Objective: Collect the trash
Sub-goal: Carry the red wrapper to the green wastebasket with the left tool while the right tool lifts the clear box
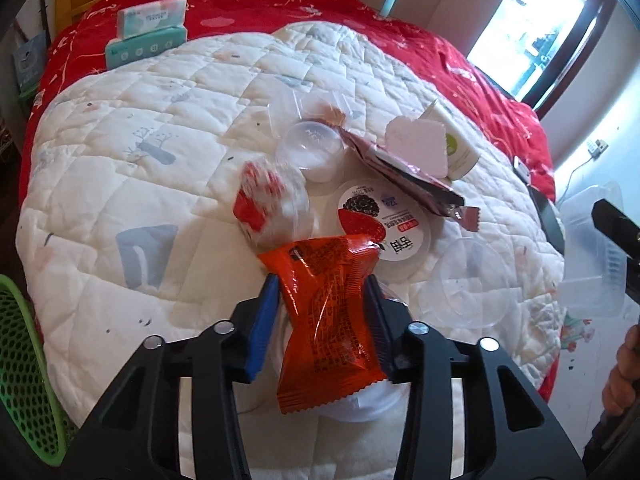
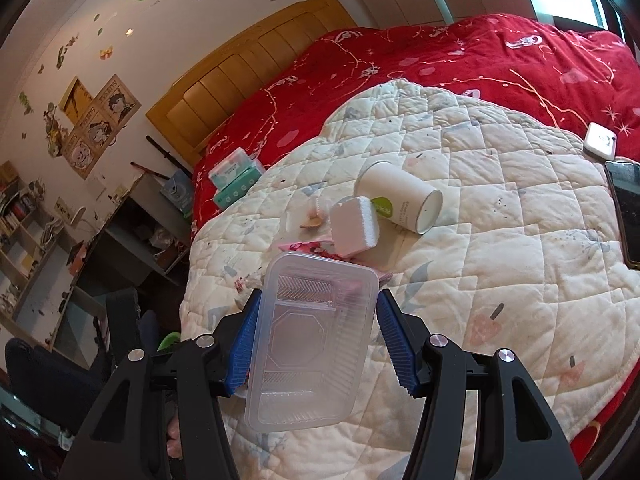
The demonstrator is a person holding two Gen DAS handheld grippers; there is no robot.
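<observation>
My left gripper (image 1: 322, 280) is shut on an orange snack wrapper (image 1: 326, 320), held above the white quilt (image 1: 120, 152). Beyond it lie a red-and-white wrapper (image 1: 266, 204), a round labelled lid (image 1: 380, 224), clear plastic cups (image 1: 312, 148), a dark foil packet (image 1: 408, 172), a white foam piece (image 1: 420, 144) and a paper cup (image 1: 460, 148). My right gripper (image 2: 318, 300) is shut on a clear plastic tray (image 2: 312, 340), which also shows in the left wrist view (image 1: 596, 256). The paper cup (image 2: 404, 196) and foam piece (image 2: 354, 226) lie beyond it.
A green mesh basket (image 1: 28, 360) stands at the lower left. A teal tissue pack (image 1: 148, 36) rests on the red bedspread (image 1: 280, 0). A phone (image 2: 628, 212) and a small white device (image 2: 600, 140) lie at the quilt's right. A desk (image 2: 132, 232) and shelves stand left of the bed.
</observation>
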